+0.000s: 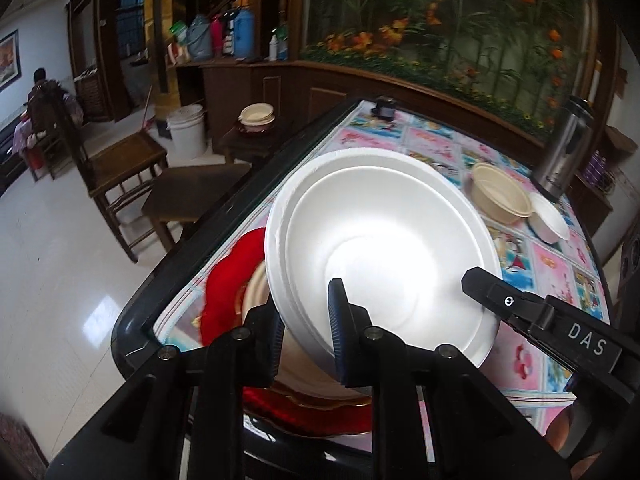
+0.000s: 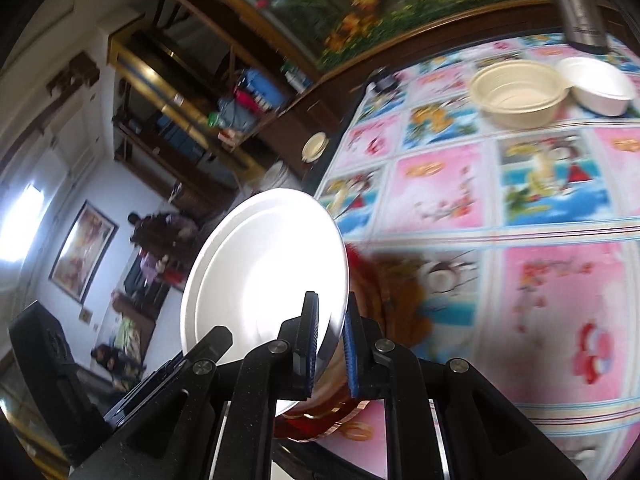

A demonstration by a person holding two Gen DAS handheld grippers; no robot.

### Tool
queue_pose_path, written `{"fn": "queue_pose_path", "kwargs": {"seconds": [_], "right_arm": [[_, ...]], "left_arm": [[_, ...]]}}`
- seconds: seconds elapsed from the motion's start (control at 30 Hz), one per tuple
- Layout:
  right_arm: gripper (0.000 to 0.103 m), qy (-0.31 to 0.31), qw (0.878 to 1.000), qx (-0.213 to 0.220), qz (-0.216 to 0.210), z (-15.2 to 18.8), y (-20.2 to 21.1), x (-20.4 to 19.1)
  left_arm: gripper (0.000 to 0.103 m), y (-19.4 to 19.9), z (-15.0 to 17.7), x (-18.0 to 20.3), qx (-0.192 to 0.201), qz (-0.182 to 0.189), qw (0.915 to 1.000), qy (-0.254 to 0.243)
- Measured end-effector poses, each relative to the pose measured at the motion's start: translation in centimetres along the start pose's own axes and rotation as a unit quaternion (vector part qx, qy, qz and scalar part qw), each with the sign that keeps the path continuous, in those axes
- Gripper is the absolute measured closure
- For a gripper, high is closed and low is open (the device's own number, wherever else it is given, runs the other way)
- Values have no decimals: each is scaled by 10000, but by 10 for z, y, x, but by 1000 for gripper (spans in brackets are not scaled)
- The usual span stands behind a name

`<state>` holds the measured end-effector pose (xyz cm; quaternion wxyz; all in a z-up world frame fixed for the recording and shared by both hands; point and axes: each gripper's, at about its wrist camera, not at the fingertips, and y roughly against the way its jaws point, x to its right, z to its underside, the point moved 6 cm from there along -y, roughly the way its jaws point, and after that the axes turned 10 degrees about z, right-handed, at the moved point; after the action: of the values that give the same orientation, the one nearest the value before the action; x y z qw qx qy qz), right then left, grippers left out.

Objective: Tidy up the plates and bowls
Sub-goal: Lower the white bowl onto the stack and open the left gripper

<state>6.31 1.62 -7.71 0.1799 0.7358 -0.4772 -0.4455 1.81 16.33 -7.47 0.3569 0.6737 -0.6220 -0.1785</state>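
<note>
both grippers clamp one white plate point(image 1: 380, 248) by opposite rims: left gripper point(image 1: 308, 320) at its 7 o'clock edge, right gripper point(image 2: 330, 344) at its 5 o'clock edge, likely to keep it steady. it hangs tilted above a red plate point(image 1: 228, 280). beige bowl point(image 1: 500, 194) and small white bowl point(image 1: 548, 220) wait at 2 o'clock.

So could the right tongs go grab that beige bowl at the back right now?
Probably not yet. The right tongs are shut on the white plate's rim, as are the left tongs. The tablecloth towards the beige bowl looks clear, but the plate must be set down first.
</note>
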Motion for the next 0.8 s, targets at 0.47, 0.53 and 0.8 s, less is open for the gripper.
{"fn": "queue_pose_path", "kwargs": {"seconds": [0.47, 0.53, 0.8], "right_arm": [[86, 786, 9953, -62, 561, 26, -34, -19], [81, 926, 9937, 0, 625, 24, -31, -19], [53, 984, 9897, 755, 711, 6, 20, 17]], "left_arm": [[80, -27, 18, -21, -409, -219, 9989, 21], [65, -20, 19, -27, -288, -400, 9988, -61], [32, 30, 5, -26, 614, -724, 9946, -425]]}}
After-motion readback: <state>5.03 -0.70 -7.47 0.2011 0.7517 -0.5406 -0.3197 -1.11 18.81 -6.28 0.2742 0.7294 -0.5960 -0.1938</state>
